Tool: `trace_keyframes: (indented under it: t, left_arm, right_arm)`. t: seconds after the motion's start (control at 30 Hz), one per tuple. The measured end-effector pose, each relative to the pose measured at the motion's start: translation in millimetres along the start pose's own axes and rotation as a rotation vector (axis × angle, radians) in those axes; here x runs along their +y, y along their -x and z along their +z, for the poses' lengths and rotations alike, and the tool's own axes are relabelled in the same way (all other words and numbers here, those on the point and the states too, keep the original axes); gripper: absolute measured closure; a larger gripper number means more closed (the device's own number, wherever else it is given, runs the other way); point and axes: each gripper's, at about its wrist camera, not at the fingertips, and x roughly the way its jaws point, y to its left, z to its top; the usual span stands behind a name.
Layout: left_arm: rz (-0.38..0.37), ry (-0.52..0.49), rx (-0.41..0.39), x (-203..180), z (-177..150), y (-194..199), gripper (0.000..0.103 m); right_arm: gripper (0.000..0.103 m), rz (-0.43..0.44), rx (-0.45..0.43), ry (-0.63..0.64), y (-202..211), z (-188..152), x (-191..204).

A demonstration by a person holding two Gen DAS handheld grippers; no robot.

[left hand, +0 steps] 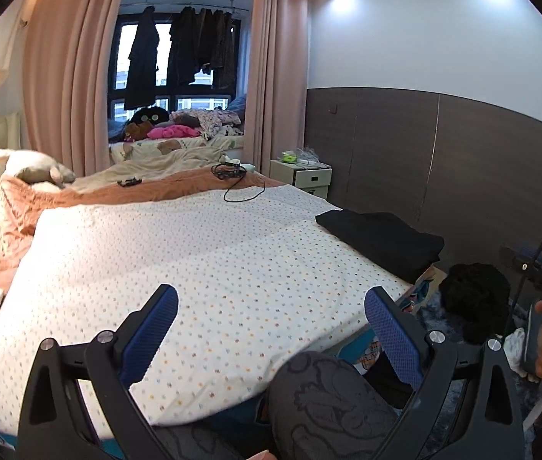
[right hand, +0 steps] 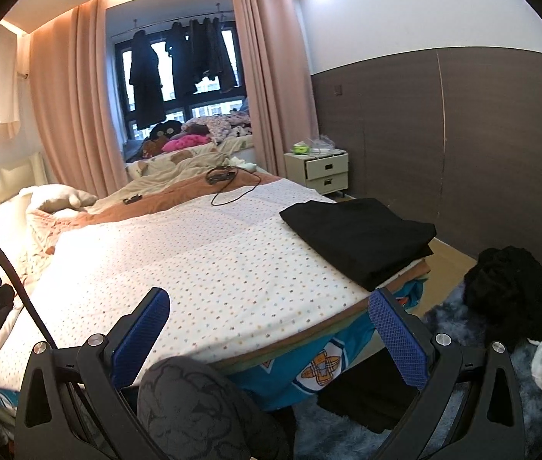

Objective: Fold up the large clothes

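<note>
A stack of folded black clothes [left hand: 382,241] lies at the right edge of the bed's dotted white sheet [left hand: 194,260]; it also shows in the right wrist view [right hand: 359,237]. A crumpled black garment [left hand: 476,299] lies on the floor rug right of the bed, also in the right wrist view [right hand: 508,291]. My left gripper [left hand: 271,306] is open and empty, held above the near end of the sheet. My right gripper [right hand: 269,310] is open and empty, above the bed's near right corner [right hand: 347,306].
A black cable [right hand: 232,188] and small devices lie at the far end of the bed. A white nightstand [right hand: 324,170] stands by the brown wall panel. The person's patterned knee [right hand: 201,406] is at the near edge. A plush toy [left hand: 37,165] lies far left.
</note>
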Motion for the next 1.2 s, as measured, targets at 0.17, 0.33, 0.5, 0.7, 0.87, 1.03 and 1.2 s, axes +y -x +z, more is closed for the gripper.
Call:
trace_keyframes:
  t: [0.17,0.33,0.5,0.7,0.87,1.03,1.2]
  left_arm:
    - [0.019,-0.016,-0.021,-9.4,-14.2,16.8,0.003]
    - [0.064,-0.023,-0.019,-19.9,-32.6,25.4,0.003]
    - [0.052,0.009,-0.006,-26.2,-50.4,29.2,0.003]
    - [0.034,0.022,-0.014,-31.8,-59.0,33.6,0.003]
    - [0.028,0.017,-0.007,-34.9,-63.2,36.1,0.003]
    - [0.026,0.018,-0.012,-34.9,-65.8,36.6,0.003]
    - [0.021,0.023,-0.006,-31.7,-66.9,36.5,0.003]
  right_arm:
    - [0.000,0.037,-0.006,0.018,13.4,-16.0,-1.7]
    - [0.000,0.060,0.001,0.039,22.2,-33.7,-2.4]
    - [0.000,0.088,0.004,0.048,28.9,-43.4,-3.7]
    - [0.000,0.098,0.025,0.031,27.2,-44.8,-4.6]
    - [0.000,0.092,0.034,0.022,26.6,-45.0,1.6]
    - [0.000,0.090,0.041,0.019,25.9,-44.5,5.5]
    - [0.000,0.091,0.032,0.024,30.1,-43.8,10.0]
